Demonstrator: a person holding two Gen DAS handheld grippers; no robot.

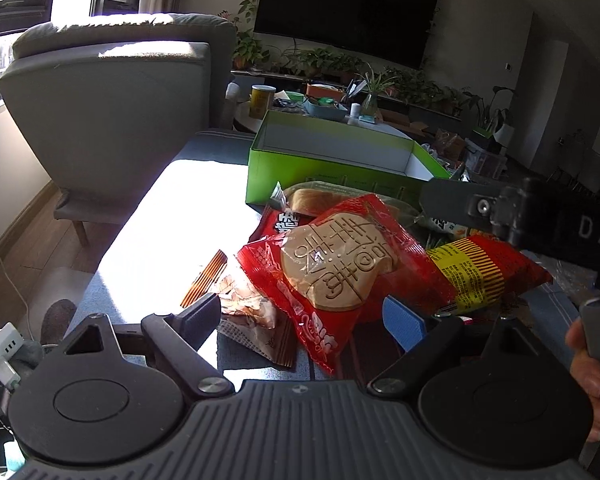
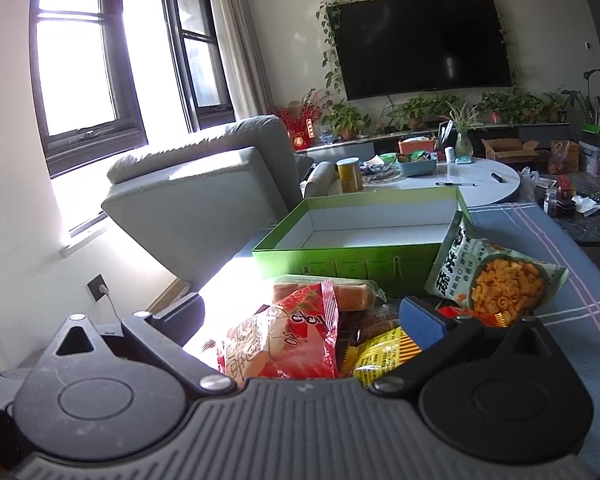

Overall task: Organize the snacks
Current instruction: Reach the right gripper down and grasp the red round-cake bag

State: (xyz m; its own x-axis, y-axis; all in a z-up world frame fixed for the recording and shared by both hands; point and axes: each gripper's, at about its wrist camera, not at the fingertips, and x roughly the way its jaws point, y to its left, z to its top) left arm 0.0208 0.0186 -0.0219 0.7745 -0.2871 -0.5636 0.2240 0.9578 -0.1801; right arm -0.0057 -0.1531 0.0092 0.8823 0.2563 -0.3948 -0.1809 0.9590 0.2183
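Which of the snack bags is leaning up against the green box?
The pale green bag picturing orange curls. It stands propped against the green box at its right corner; the red packets lie flat in the pile.

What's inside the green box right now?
The green box looks empty: in the right wrist view its white floor and inner walls are bare. The strip of floor just behind its near wall is hidden, and the green snack bag covers its right corner.

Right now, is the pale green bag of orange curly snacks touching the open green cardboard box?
Touching. The right wrist view shows the snack bag leaning against the box, covering its right front corner.
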